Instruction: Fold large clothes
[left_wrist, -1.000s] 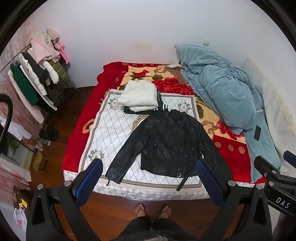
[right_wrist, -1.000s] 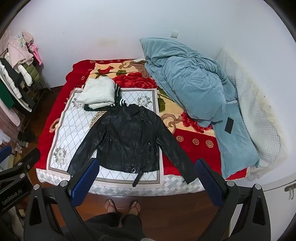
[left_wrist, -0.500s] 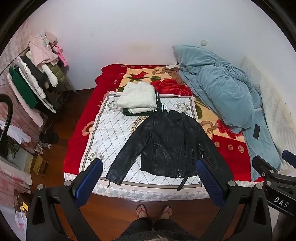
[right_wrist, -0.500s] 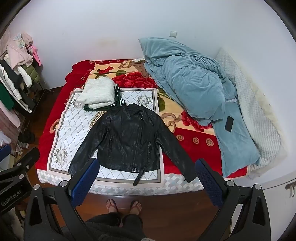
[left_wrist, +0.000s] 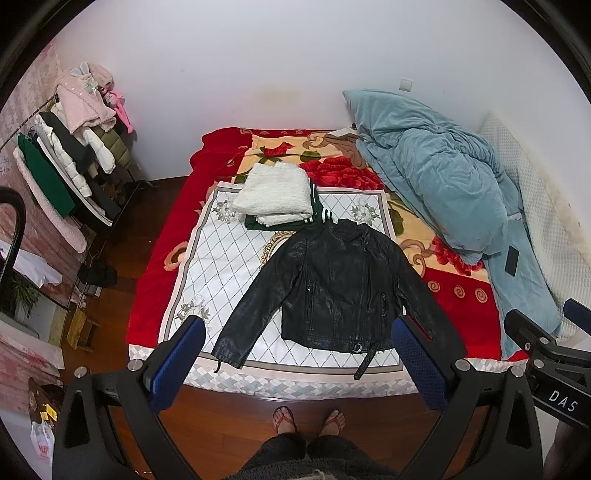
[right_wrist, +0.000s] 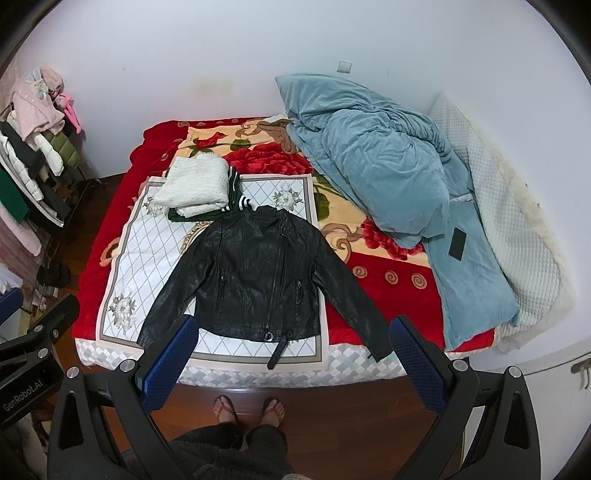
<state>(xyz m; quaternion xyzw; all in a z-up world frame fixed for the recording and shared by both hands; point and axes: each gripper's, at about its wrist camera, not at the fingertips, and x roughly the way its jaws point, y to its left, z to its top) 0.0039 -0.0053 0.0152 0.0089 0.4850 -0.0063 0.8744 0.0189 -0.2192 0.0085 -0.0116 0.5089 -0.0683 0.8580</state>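
Black leather jacket (left_wrist: 340, 288) lay spread flat, front up and sleeves angled out, on the white diamond-patterned blanket (left_wrist: 229, 266) near the foot of the bed (left_wrist: 162, 280), its collar just beside a stack of folded clothes (left_wrist: 275, 199) with a white knit on top. Left gripper (left_wrist: 297, 354) and right gripper (right_wrist: 291, 354) both hung above the floor short of the bed, fingers spread wide and gripping nothing. A crumpled blue duvet (right_wrist: 373, 162) with a dark phone (right_wrist: 457, 243) on it filled the bed's right side.
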